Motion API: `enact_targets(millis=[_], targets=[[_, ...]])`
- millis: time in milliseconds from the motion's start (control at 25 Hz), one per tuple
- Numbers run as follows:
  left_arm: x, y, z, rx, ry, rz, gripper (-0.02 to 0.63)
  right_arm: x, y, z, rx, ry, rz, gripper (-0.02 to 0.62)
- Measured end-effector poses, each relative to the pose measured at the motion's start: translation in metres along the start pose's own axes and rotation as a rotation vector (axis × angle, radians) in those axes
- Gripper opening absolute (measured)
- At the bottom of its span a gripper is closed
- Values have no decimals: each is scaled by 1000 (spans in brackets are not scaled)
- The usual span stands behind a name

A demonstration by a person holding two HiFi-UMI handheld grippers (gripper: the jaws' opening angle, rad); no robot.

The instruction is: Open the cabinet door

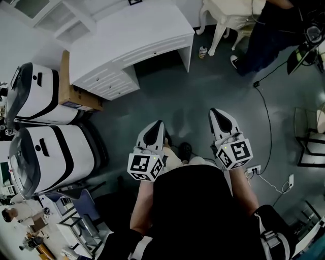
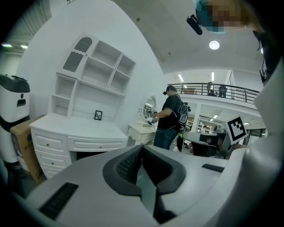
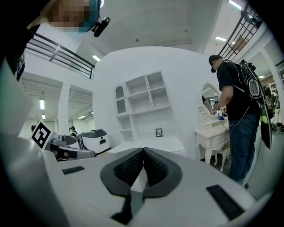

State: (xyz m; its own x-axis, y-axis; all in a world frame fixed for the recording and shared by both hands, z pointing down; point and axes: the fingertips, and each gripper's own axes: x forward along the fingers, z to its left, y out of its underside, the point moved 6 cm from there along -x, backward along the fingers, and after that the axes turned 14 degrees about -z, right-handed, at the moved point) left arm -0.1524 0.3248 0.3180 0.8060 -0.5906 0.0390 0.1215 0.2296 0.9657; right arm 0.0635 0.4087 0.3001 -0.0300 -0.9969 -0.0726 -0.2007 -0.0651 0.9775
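A white desk [image 1: 133, 31] with drawers stands on the far side of the grey floor, and a shelf hutch [image 2: 95, 75] rises behind it. The hutch has an arched grey-paned door [image 2: 81, 47] at its top left, also seen small in the right gripper view as the arched door [image 3: 119, 92]. My left gripper [image 1: 159, 123] and right gripper [image 1: 215, 111] are held side by side in front of my body, well short of the desk. The left gripper's pads [image 2: 133, 162] meet at the tip with nothing between them. So do the right gripper's pads [image 3: 153, 167].
Two white machines with black stripes [image 1: 43, 94] [image 1: 53, 157] stand at the left, with a cardboard box [image 1: 76, 96] against the desk's side. Another person [image 1: 266, 30] works at a white dressing table [image 1: 228, 15] at the far right. A cable [image 1: 267, 117] and a power strip [image 1: 252, 170] lie on the floor.
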Motion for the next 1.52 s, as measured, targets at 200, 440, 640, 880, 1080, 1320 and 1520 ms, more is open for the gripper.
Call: enact_targets(millis=[200, 440, 640, 880, 1080, 1320, 1520], targets=[[9, 8, 5, -17, 17, 29, 25, 11, 12, -6, 19, 23, 29, 15], [42, 1, 36, -15, 44, 32, 25, 51, 16, -13, 21, 39, 40, 15], [87, -14, 73, -12, 76, 24, 25, 110, 7, -22, 3, 43, 34, 15], [141, -33, 121, -3, 126, 19, 25, 181, 0, -25, -16, 46, 25, 15], [171, -44, 160, 5, 171, 21, 25, 228, 10, -15, -17, 55, 29, 17], [199, -42, 197, 6, 175, 35, 25, 268, 26, -11, -6, 56, 47, 17], [216, -41, 213, 6, 179, 74, 25, 296, 34, -13, 5, 41, 76, 17]])
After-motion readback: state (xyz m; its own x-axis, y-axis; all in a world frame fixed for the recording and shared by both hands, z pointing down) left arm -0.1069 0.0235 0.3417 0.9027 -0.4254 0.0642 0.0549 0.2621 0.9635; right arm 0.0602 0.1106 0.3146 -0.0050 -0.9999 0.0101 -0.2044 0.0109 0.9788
